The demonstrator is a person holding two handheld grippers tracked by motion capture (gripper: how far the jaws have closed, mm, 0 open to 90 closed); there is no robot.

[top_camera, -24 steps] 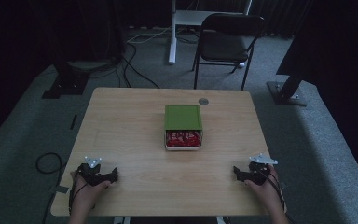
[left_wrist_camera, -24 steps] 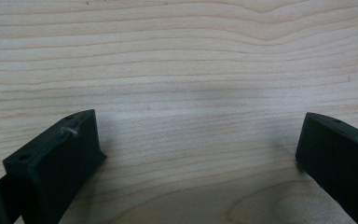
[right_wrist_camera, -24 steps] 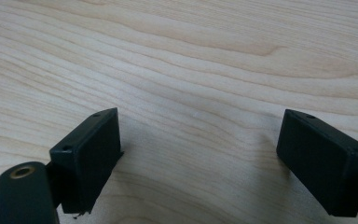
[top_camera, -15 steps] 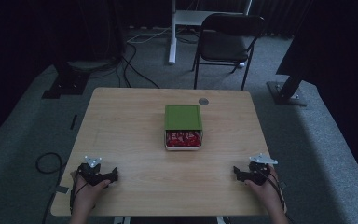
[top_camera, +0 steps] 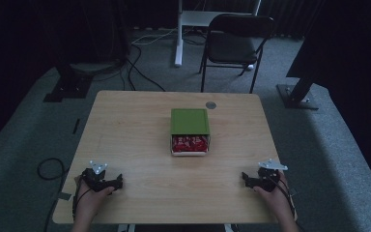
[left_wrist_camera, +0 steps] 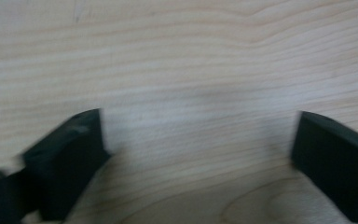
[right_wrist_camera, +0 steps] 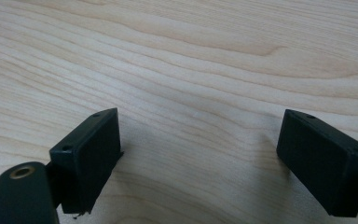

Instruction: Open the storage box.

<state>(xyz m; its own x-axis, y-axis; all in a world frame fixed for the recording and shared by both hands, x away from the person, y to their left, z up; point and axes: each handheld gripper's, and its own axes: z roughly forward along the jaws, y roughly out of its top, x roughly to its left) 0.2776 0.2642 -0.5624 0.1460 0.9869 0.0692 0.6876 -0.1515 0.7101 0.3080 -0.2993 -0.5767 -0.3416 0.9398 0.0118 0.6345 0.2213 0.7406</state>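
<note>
A small box with a green lid (top_camera: 189, 121) sits at the middle of the wooden table (top_camera: 135, 130). Its near side is open and shows red packets (top_camera: 189, 143) inside. My left gripper (top_camera: 117, 182) rests on the table near the front left corner, held by a hand. My right gripper (top_camera: 245, 178) rests near the front right corner in the other hand. In the left gripper view the left gripper (left_wrist_camera: 198, 135) has its jaws wide apart over bare wood. In the right gripper view the right gripper (right_wrist_camera: 200, 135) is likewise open with nothing between its jaws.
A small grey disc (top_camera: 210, 104) lies on the table behind the box. Beyond the table stand a black folding chair (top_camera: 236, 43), a white stand (top_camera: 179, 34) and dark equipment bases (top_camera: 297, 94), with cables (top_camera: 140, 67) on the grey carpet.
</note>
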